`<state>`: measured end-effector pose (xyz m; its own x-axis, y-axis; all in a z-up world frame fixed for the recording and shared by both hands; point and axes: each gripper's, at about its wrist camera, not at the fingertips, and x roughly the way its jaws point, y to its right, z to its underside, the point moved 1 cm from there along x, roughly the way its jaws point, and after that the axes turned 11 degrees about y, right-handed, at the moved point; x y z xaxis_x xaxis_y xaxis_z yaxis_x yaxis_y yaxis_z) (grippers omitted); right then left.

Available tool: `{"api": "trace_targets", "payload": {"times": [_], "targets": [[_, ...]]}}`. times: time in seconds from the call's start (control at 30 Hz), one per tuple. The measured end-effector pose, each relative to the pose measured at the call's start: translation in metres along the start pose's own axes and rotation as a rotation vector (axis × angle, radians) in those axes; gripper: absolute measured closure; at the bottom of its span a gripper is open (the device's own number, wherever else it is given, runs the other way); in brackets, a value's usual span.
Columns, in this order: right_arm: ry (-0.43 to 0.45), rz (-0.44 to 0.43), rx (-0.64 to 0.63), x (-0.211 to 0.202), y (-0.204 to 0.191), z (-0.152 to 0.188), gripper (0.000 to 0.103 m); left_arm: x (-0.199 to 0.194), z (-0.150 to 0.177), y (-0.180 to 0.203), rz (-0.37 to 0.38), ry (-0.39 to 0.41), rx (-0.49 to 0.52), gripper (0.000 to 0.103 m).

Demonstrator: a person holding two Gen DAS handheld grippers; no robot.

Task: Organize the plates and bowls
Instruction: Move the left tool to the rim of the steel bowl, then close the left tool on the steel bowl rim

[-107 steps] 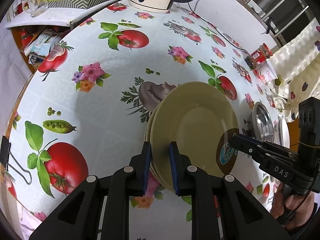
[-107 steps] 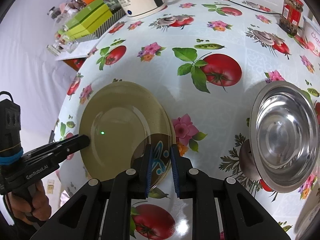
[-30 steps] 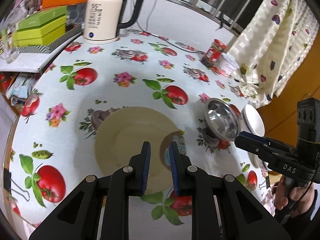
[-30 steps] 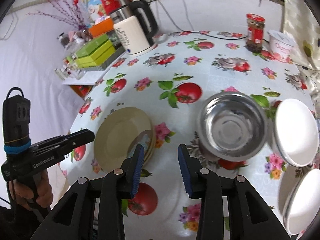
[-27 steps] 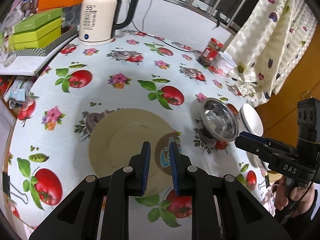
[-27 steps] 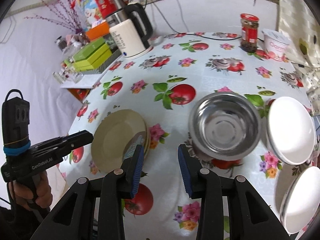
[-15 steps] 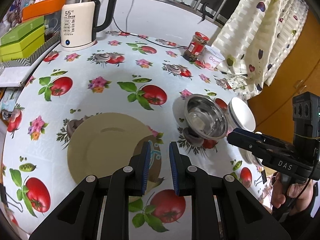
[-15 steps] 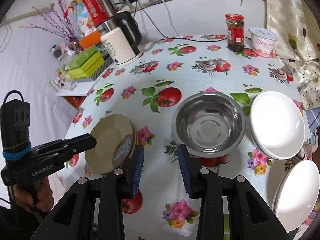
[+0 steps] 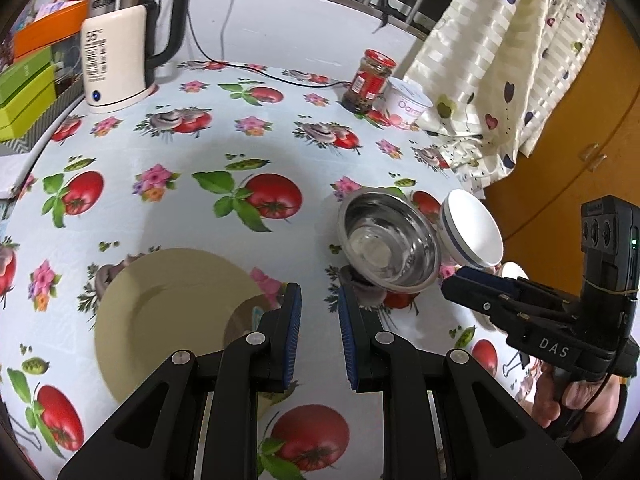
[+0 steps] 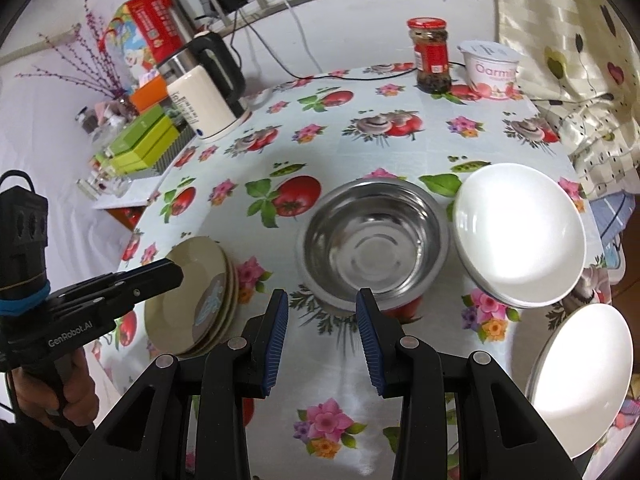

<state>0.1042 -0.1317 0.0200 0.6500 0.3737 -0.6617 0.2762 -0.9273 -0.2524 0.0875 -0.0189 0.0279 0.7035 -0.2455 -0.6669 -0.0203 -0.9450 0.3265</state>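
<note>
Plates [image 10: 192, 300] sit stacked left of the steel bowl [image 10: 372, 240]; both the left gripper [image 9: 316, 336] and right gripper [image 10: 322, 336] hover with jaws apart, empty, ready for the bowls.

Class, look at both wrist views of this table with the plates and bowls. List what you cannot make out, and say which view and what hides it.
- Tan plate stack: right wrist view, the left hand-held gripper covers its left rim, so the plate count is uncertain.
- White plate at lower right: right wrist view, cut off by the frame edge.
- Printed design on the top tan plate: left wrist view, largely hidden behind the fingers.
- Jar label: too small to read.
</note>
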Motion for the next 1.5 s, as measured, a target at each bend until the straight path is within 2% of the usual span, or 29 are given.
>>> {"api": "trace_targets", "payload": {"times": [0.7,1.3,1.5], "targets": [[-0.032,0.065,0.07,0.024,0.032,0.008,0.068,0.066,-0.018,0.016,0.055,-0.09,-0.019,0.084],[-0.037,0.098,0.161,0.043,0.059,0.001,0.069,0.118,-0.027,0.011,0.021,-0.143,-0.044,0.083],[-0.034,0.117,0.169,0.047,0.065,0.0,0.081,0.12,-0.027,0.017,0.022,-0.155,-0.022,0.083]]}}
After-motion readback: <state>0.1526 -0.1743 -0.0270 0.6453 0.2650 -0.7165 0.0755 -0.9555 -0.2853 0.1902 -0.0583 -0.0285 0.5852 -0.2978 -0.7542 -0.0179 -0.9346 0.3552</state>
